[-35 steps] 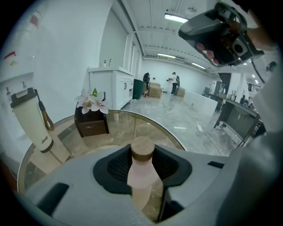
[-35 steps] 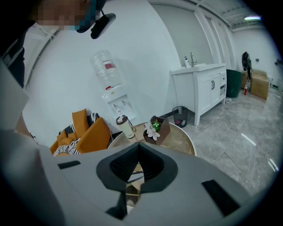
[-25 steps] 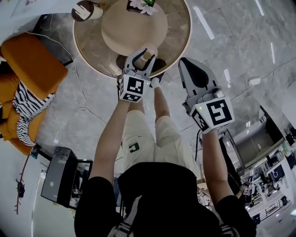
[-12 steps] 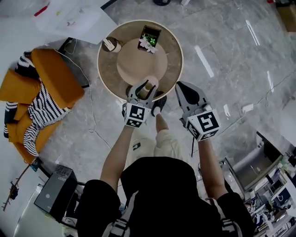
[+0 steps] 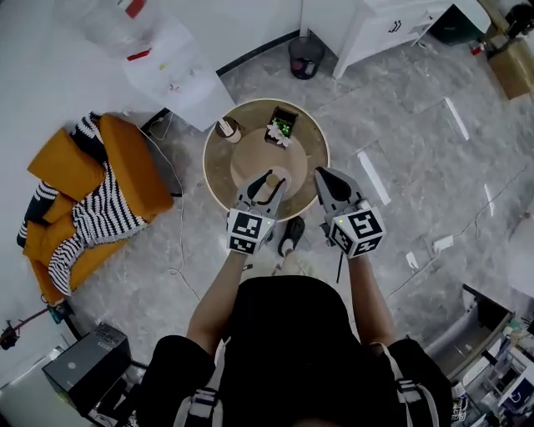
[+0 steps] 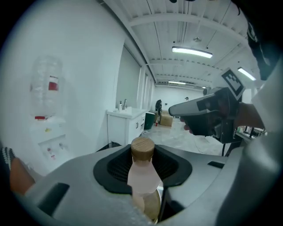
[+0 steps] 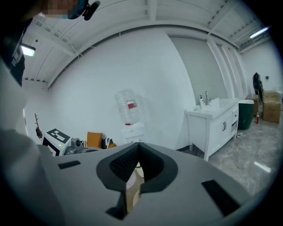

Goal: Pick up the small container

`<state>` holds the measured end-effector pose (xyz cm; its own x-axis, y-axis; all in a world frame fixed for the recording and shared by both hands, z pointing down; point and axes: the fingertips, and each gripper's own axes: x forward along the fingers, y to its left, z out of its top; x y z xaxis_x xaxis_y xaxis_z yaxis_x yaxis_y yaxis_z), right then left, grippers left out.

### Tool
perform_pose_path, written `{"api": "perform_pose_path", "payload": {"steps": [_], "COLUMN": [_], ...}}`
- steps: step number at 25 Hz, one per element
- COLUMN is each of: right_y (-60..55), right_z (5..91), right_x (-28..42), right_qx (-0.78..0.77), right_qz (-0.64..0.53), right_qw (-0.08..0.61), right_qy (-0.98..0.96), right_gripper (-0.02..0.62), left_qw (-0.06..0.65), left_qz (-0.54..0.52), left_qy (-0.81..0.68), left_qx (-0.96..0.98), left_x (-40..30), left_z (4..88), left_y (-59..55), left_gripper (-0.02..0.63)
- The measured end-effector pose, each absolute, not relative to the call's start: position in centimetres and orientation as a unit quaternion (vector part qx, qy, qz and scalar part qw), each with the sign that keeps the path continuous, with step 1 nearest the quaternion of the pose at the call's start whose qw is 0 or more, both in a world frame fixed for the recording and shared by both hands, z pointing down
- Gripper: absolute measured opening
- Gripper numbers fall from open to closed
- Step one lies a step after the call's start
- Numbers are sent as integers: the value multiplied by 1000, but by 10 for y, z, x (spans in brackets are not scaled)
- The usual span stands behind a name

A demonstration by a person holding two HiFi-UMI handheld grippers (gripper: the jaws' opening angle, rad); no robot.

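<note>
The small container point(image 6: 143, 170) is a pale pink bottle with a round wooden cap. It stands upright between the jaws of my left gripper point(image 6: 143, 176), which is shut on it. In the head view the container point(image 5: 272, 178) and the left gripper point(image 5: 264, 185) hang above the near edge of the round table point(image 5: 219, 171). My right gripper point(image 5: 322, 176) is held beside them on the right. In its own view the right gripper point(image 7: 138, 170) has its jaws together and nothing is between them.
A potted plant point(image 5: 282, 128) and a cup point(image 5: 226, 128) stand on the table's far side. An orange chair point(image 5: 100, 196) with a striped cloth is at the left. Behind the table are a water dispenser point(image 5: 179, 75), a bin point(image 5: 305, 57) and a white cabinet point(image 5: 380, 25).
The view has risen well above the table, which now looks smaller and farther below. Both grippers have come up with it, and the left one still grips the bottle.
</note>
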<state>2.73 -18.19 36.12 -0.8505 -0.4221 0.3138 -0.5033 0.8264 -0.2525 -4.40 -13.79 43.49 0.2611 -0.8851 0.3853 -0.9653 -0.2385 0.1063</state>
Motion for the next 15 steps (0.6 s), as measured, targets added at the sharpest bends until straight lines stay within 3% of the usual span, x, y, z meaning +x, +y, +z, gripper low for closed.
{"api": "perform_pose_path", "payload": {"steps": [15], "right_y": [-198], "right_z": [240], "right_x": [13], "right_qx": [235], "right_qz": [87], "right_qw": [53], "right_qy": [-967], "right_gripper": [3], "left_qw": [94], "left_qz": [40], "left_qy": [-605], "left_qx": [790], "left_x": [-65], "left_z": [264], "left_y": [-154], "left_gripper": [146]}}
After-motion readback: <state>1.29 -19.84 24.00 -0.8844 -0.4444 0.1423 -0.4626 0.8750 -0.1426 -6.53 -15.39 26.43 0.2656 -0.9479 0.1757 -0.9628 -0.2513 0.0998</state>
